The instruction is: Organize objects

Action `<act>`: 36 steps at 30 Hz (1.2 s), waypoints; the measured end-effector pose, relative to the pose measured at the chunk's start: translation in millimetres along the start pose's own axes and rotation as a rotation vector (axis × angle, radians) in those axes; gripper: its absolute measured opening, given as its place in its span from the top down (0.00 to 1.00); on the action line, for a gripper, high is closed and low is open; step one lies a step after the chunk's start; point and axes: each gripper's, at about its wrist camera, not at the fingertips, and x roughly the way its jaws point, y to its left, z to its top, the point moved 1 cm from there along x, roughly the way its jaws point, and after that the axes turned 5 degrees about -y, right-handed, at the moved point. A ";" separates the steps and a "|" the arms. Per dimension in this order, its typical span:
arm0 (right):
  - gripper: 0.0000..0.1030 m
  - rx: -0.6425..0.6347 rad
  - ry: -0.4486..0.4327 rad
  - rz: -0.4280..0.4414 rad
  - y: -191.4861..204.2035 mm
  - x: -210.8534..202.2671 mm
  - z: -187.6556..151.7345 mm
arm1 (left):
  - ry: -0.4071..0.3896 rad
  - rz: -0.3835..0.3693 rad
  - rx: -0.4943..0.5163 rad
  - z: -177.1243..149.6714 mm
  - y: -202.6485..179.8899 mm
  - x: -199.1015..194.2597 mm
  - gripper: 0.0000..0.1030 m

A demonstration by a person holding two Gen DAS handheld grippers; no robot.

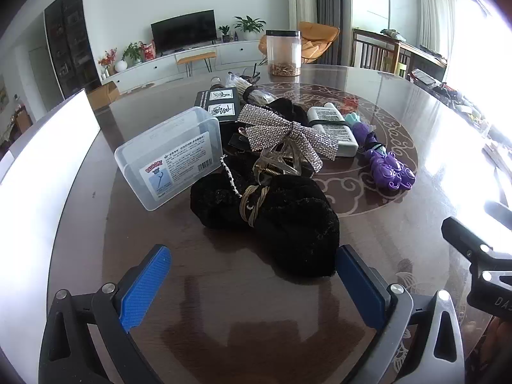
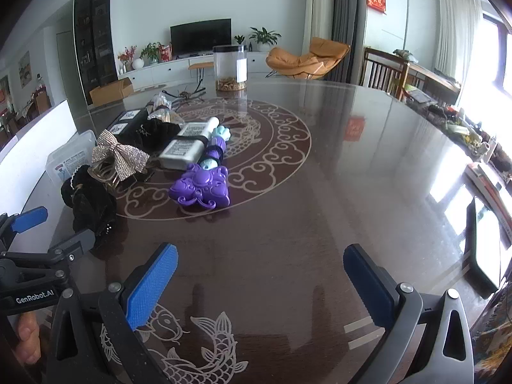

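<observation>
A heap of small things lies on the round dark table (image 1: 224, 304): a black velvet bow (image 1: 272, 220) nearest me, a clear claw clip (image 1: 281, 163), a rhinestone bow (image 1: 284, 131), a clear plastic box (image 1: 169, 156) on the left, a white labelled pack (image 1: 336, 124) and a purple toy wand (image 1: 388, 168). My left gripper (image 1: 252, 283) is open just in front of the black bow, nothing between its blue pads. In the right wrist view the right gripper (image 2: 260, 283) is open over bare table, with the purple toy wand (image 2: 201, 187) and black velvet bow (image 2: 91, 201) ahead to the left.
A tall clear jar with a black lid (image 1: 284, 52) stands at the table's far side. Black boxes (image 1: 220, 100) lie behind the heap. A phone (image 2: 484, 243) rests near the right table edge, and clutter (image 2: 460, 128) lines the far right rim. A white board (image 1: 38, 172) is at left.
</observation>
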 end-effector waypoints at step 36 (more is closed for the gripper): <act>0.00 0.017 0.103 0.022 4.9 23.8 -7.4 | 0.104 0.030 -0.099 -0.1 16.1 19.3 0.00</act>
